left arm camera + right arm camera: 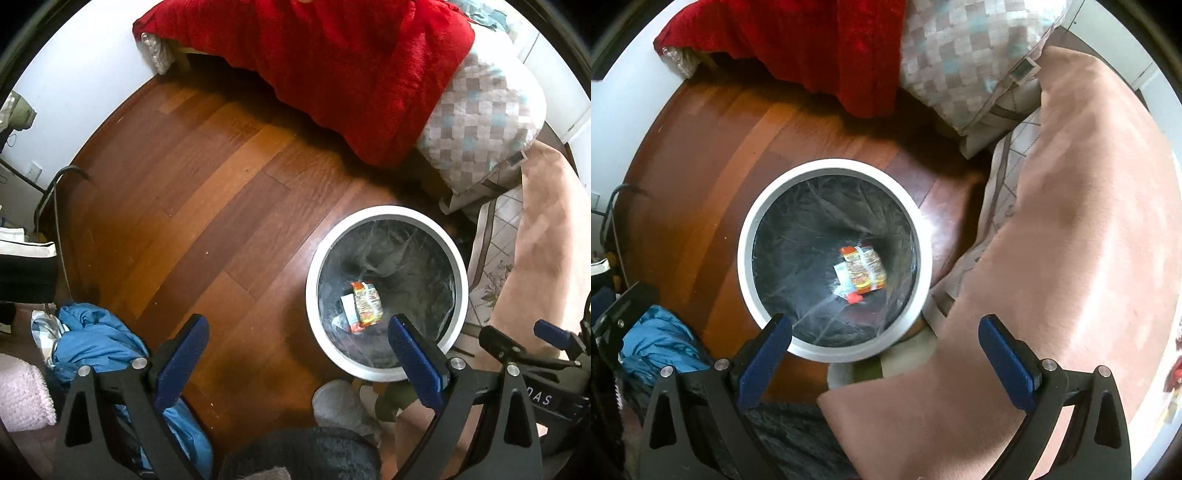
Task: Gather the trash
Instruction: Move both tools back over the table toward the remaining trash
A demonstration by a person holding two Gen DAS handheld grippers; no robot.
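Note:
A round white trash bin (pixel 313 284) with a black liner stands on the wooden floor; it also shows in the right wrist view (pixel 746 236). An orange snack wrapper (pixel 366 302) and a small white wrapper lie at its bottom, also seen in the right wrist view (pixel 864 269). My left gripper (pixel 297 347) is open and empty, hovering above the floor just left of the bin. My right gripper (pixel 884 347) is open and empty above the bin's near rim; it also shows at the right edge of the left wrist view (pixel 524 343).
A red blanket (pixel 332 66) and a checked pillow (pixel 480 118) hang off the bed behind the bin. A pink blanket (pixel 1071 240) lies right of the bin. Blue clothing (pixel 92 336) lies on the floor at the left. Cables (pixel 55 192) run by the left wall.

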